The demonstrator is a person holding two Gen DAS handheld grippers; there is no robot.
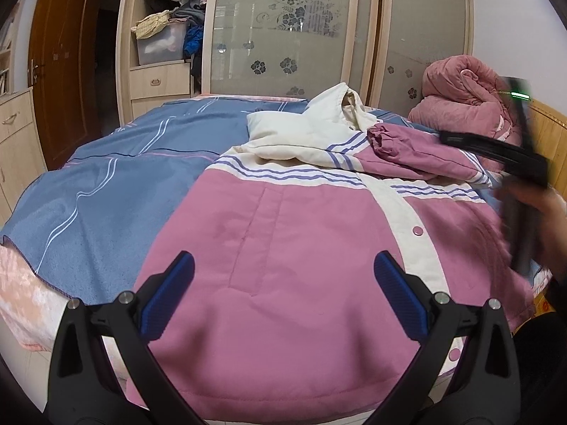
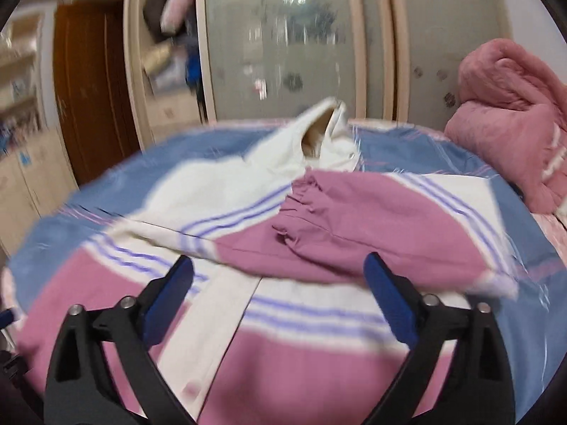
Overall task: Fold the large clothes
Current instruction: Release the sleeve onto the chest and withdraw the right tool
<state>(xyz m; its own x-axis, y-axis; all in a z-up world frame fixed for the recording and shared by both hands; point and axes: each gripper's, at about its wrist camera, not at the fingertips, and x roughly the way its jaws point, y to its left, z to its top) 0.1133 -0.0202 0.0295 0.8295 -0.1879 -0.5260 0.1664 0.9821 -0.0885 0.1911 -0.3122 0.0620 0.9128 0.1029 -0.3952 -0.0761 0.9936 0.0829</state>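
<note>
The pink and white jacket [image 1: 283, 233] lay spread on the bed [image 1: 106, 163], directly ahead of and beneath the left claw [image 1: 283, 294], whose jaws stood released with nothing between them. Its folded sleeve [image 2: 354, 226] lay across the chest just beyond the right claw [image 2: 280, 290], which was also released and gripped nothing. To the far right of both claws sat a bundled pink quilt [image 2: 510, 134].
</note>
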